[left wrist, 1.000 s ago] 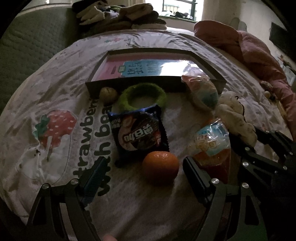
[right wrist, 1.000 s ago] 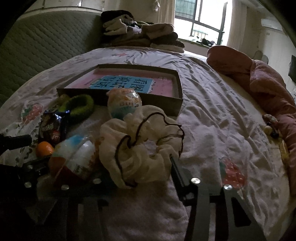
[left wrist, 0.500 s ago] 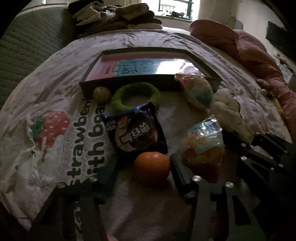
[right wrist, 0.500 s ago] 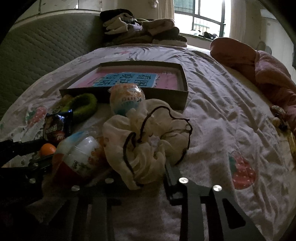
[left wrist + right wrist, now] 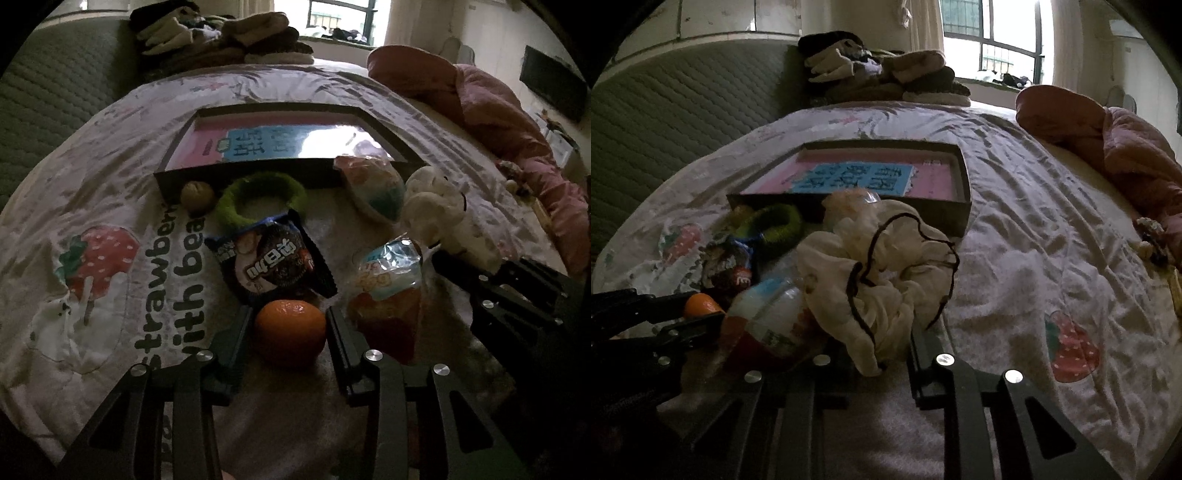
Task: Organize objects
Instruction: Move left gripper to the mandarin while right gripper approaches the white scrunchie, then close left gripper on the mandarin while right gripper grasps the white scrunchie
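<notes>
On the strawberry-print bed sheet, an orange (image 5: 290, 332) sits between the fingers of my left gripper (image 5: 289, 315). The jaws are closing and both pads touch its sides. My right gripper (image 5: 875, 347) is shut on a cream scrunchie (image 5: 882, 273) with a dark cord. A wrapped red-and-white toy egg (image 5: 388, 295) lies between the two grippers. Beyond the orange lie a dark snack packet (image 5: 273, 262), a green hair ring (image 5: 260, 195), a small brown ball (image 5: 197, 195) and a second wrapped egg (image 5: 373, 188). A shallow dark box (image 5: 288, 109) with a pink and blue bottom stands behind them.
A pile of folded clothes (image 5: 882, 74) lies at the head of the bed by the window. A pink quilt (image 5: 1115, 147) is bunched along the right side. A green quilted headboard (image 5: 676, 122) runs along the left.
The left jaws have closed from wide open onto the orange's sides. The right jaws have closed on the scrunchie, bunching it up. Neither hand has travelled much.
</notes>
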`<control>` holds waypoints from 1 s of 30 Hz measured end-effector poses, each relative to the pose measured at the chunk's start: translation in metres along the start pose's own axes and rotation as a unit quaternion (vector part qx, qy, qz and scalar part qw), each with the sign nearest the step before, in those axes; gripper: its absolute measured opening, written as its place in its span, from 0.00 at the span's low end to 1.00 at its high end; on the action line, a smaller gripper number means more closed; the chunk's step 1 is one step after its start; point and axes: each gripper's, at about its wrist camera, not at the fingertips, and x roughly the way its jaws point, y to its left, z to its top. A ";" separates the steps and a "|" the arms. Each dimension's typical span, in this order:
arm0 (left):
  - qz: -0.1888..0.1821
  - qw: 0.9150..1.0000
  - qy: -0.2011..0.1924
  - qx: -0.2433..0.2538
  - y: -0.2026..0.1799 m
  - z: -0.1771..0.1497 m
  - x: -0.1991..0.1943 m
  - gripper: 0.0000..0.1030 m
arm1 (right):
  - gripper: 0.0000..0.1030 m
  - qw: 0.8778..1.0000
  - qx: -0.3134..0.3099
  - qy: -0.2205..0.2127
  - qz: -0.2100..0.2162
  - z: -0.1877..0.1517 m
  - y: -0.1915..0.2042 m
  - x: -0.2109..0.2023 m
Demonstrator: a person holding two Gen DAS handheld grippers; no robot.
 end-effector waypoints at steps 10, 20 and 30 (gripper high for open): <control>-0.003 1.000 -0.028 0.003 -0.001 0.005 -0.017 0.39 | 0.21 0.999 -0.002 -0.036 0.003 0.008 0.005 -0.017; 0.005 0.998 -0.055 0.002 -0.002 0.016 -0.027 0.39 | 0.21 0.999 -0.007 -0.046 0.019 0.014 0.014 -0.020; 0.020 0.998 -0.066 -0.004 0.001 0.028 -0.029 0.39 | 0.21 0.998 -0.006 -0.066 0.022 0.021 0.020 -0.026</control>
